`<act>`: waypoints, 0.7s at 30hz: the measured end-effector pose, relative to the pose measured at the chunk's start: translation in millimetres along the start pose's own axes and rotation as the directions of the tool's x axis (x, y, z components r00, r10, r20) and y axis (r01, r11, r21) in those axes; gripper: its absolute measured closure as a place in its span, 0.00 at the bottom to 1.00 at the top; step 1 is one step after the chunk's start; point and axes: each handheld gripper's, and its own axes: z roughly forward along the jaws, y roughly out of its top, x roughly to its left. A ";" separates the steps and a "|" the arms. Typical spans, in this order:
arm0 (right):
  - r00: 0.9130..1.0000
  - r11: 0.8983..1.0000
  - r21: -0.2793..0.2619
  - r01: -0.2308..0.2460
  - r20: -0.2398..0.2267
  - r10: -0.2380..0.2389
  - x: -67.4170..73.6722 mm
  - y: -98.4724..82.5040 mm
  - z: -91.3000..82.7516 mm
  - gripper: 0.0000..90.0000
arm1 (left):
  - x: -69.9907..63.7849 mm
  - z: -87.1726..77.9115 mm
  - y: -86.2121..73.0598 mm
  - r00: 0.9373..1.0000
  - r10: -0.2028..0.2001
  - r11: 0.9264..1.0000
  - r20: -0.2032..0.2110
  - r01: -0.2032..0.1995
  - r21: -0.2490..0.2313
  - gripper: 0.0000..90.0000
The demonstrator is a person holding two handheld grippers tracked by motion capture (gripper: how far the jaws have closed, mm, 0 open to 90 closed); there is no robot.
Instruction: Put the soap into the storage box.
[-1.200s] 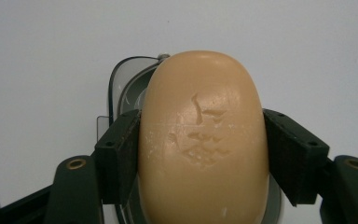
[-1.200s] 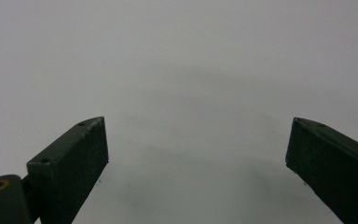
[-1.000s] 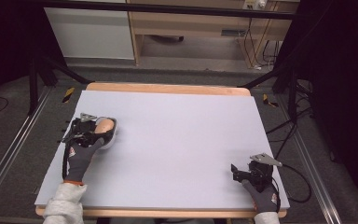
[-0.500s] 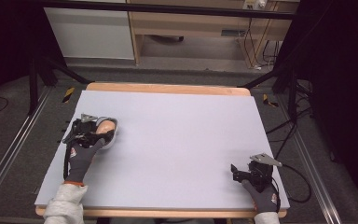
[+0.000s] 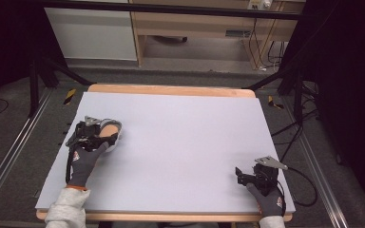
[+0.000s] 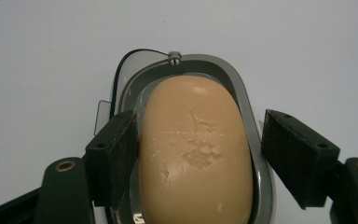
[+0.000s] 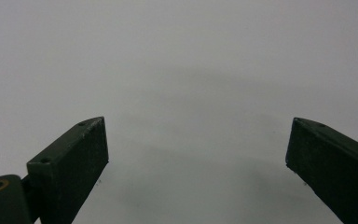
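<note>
A tan oval soap bar point(image 6: 196, 158) lies in a grey-rimmed dish point(image 6: 235, 81) on the pale table point(image 5: 185, 128). In the high view the soap bar point(image 5: 108, 127) and dish point(image 5: 116, 138) sit at the table's left side. My left gripper point(image 6: 200, 126) straddles the soap bar: the left pad point(image 6: 116, 149) touches its side, while the right pad point(image 6: 293, 149) stands off with a gap. Seen from above, the left gripper point(image 5: 103, 135) rests over the dish. Near the front right corner my right gripper point(image 5: 239, 175) is open, and nothing lies between its jaws point(image 7: 196, 140).
The table's wooden edge point(image 5: 171, 89) runs along the far side. Beyond it stand a white cabinet point(image 5: 90, 33) and a wooden shelf unit point(image 5: 195, 28). Cables point(image 5: 309, 185) trail off the right side by a metal floor rail point(image 5: 323, 190).
The left hand and gripper have crept slightly right and nearer over the dish. The right gripper has not moved.
</note>
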 end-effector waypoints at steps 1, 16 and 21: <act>1.000 1.000 0.000 0.000 -0.001 0.000 0.1 0.0 -0.1 0.07 | -0.3 -2.1 0.3 1.000 -0.004 1.000 0.005 0.004 -0.013 0.30; 1.000 1.000 -0.007 0.005 0.001 -0.005 0.4 0.0 -1.4 0.07 | -6.7 -21.4 3.2 0.999 0.005 0.997 0.037 -0.002 -0.077 0.32; 1.000 1.000 -0.010 0.002 0.004 -0.002 0.5 0.0 -2.6 0.07 | -19.3 -28.8 -2.4 0.994 0.041 0.995 0.099 -0.032 -0.091 0.33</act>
